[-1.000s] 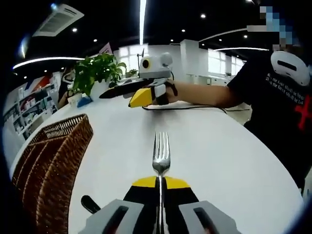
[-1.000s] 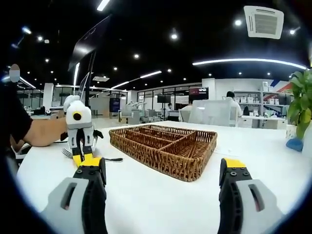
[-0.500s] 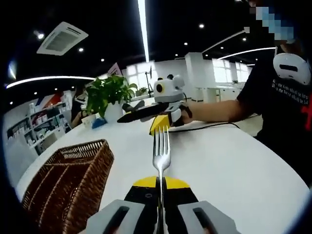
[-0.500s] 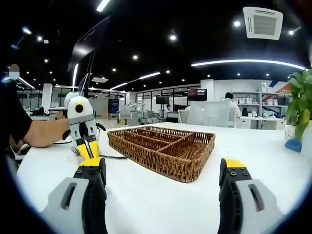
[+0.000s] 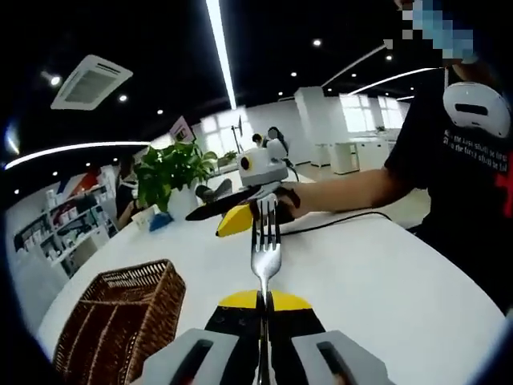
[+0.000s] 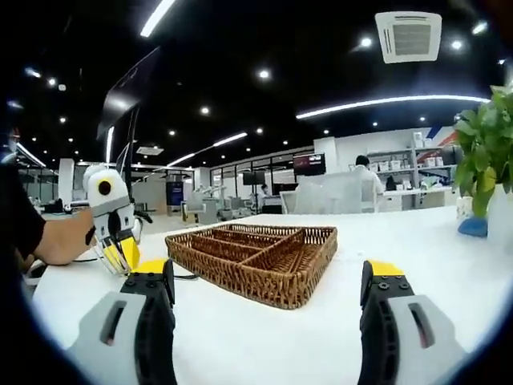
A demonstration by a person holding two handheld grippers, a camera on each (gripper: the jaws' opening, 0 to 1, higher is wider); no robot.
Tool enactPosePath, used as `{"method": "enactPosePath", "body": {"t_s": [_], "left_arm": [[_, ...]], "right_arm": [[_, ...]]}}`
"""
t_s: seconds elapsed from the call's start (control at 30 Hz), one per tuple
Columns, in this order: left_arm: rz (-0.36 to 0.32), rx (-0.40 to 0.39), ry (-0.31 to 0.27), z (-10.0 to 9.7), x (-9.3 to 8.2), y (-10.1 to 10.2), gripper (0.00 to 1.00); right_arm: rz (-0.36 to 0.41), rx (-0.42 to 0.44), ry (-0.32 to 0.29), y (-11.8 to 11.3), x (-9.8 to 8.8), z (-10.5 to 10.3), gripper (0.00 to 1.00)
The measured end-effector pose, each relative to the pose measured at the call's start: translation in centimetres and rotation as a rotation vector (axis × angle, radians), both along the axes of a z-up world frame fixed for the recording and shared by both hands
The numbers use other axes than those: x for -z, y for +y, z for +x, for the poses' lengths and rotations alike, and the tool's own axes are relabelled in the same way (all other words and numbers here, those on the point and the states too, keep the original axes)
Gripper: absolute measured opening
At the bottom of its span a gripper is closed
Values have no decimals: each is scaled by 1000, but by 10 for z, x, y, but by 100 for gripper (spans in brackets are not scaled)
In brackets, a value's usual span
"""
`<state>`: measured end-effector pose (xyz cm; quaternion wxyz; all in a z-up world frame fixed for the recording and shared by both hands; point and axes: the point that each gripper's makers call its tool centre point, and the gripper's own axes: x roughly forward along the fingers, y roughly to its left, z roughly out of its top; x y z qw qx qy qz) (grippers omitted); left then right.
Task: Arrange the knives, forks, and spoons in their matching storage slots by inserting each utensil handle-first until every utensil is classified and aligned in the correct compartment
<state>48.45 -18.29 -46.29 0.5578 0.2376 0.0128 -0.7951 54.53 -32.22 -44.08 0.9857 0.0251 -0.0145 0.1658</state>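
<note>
In the left gripper view the left claw [image 5: 263, 309] was clamped on a fork [image 5: 264, 255] — tines pointing forward, raised above the white bench [image 5: 361, 281]. The wicker tray [image 5: 120, 321] lay lower left. In the right gripper view the right claw [image 6: 268, 281] stood wide apart and empty, the divided tray beyond it — a potted plant [image 6: 483, 152] farther right.

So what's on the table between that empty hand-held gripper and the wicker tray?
Nothing: in the right gripper view, bare white table separates the open right hand-held gripper from the wicker tray.
</note>
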Motion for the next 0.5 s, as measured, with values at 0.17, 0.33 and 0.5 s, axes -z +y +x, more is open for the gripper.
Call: {"method": "enactPosePath", "body": {"t_s": [0.17,0.33,0.5], "left_arm": [[80,-40,-32,7,6,9,0],[121,-59,-47,11,1,21,0],[148,-71,-79,16,-10,33,0]], "right_arm": [[-12,-5,7,2,3,1,99],[-25,-9,6,5,2,-1,99],[-24,-7,2,4,1,-1,99]]}}
